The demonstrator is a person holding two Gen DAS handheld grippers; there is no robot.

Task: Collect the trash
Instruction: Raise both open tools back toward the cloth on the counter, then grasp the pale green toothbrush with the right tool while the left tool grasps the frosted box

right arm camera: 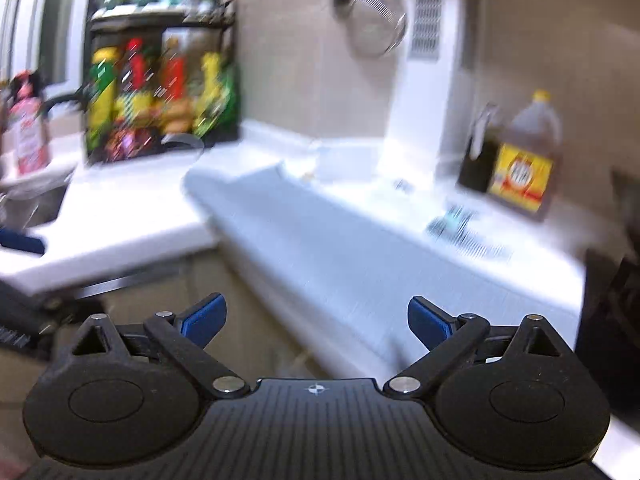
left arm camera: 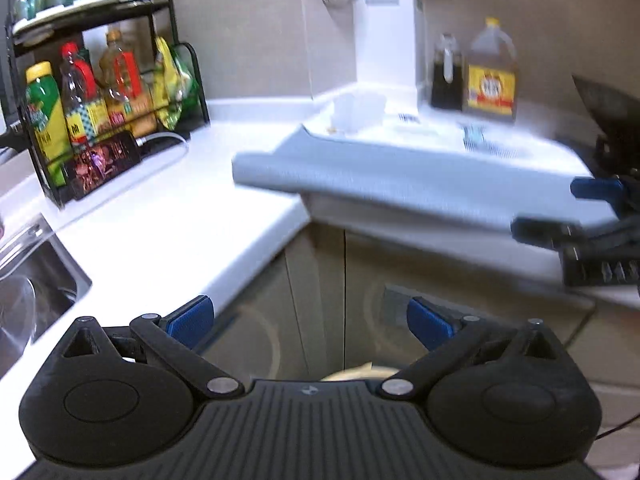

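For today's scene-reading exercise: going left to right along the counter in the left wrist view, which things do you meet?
Sink → black condiment rack → clear plastic cup → dark sauce bottle → big yellow-capped jug → right gripper, at the picture's edge.

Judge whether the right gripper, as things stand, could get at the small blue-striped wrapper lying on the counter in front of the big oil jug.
Probably yes: the right gripper is open and empty, and nothing stands between it and the wrapper near the oil jug.
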